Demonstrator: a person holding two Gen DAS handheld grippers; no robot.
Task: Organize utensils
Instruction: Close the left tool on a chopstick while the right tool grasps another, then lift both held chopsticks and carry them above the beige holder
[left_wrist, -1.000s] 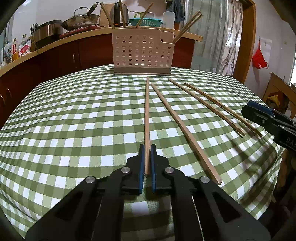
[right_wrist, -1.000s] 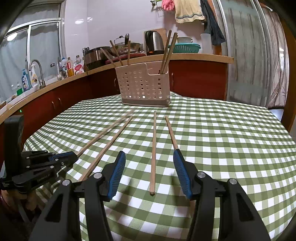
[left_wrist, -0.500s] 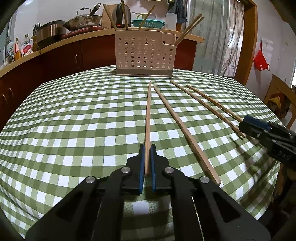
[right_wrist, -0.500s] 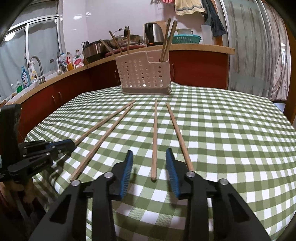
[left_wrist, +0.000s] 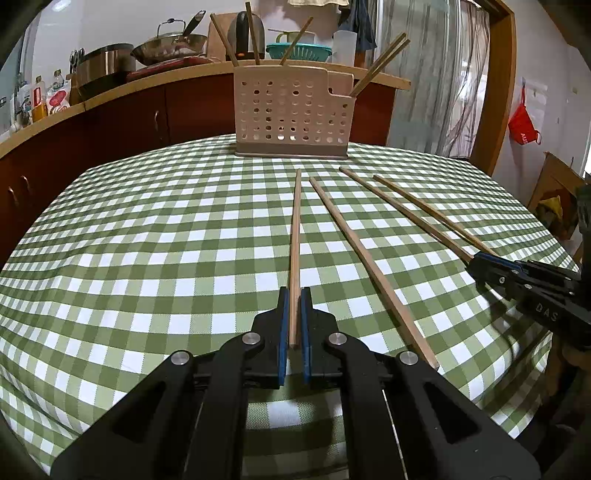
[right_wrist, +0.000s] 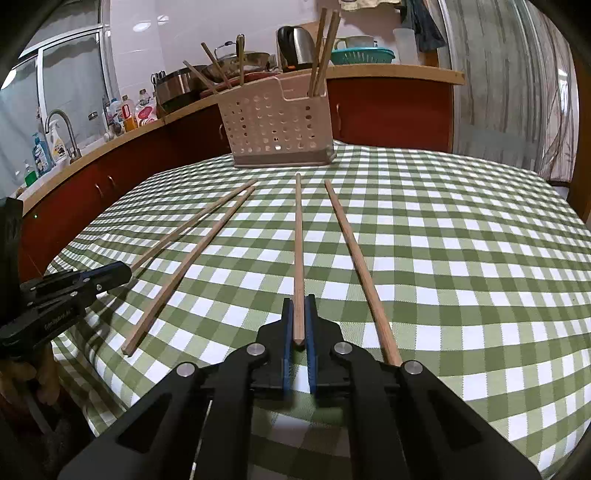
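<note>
left gripper (left_wrist: 294, 314) clenching near end of chopstick (left_wrist: 295, 236) | right gripper (right_wrist: 299, 321) pinching another (right_wrist: 298, 240) | both sticks lying on checked cloth (left_wrist: 147, 229), tips aiming 12 o'clock at holder (left_wrist: 291, 110) | handling estimate: light, stiff, slick; end grip is risking pivoting

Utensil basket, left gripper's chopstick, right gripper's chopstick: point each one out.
Utensil basket (left_wrist: 291, 114): left wrist view, perforated front wall.
Left gripper's chopstick (left_wrist: 295, 251): left wrist view, mid-shaft.
Right gripper's chopstick (right_wrist: 298, 247): right wrist view, mid-shaft.

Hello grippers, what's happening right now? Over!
Left gripper shut on one chopstick. Right gripper shut on another. Holder ahead, nothing between.
</note>
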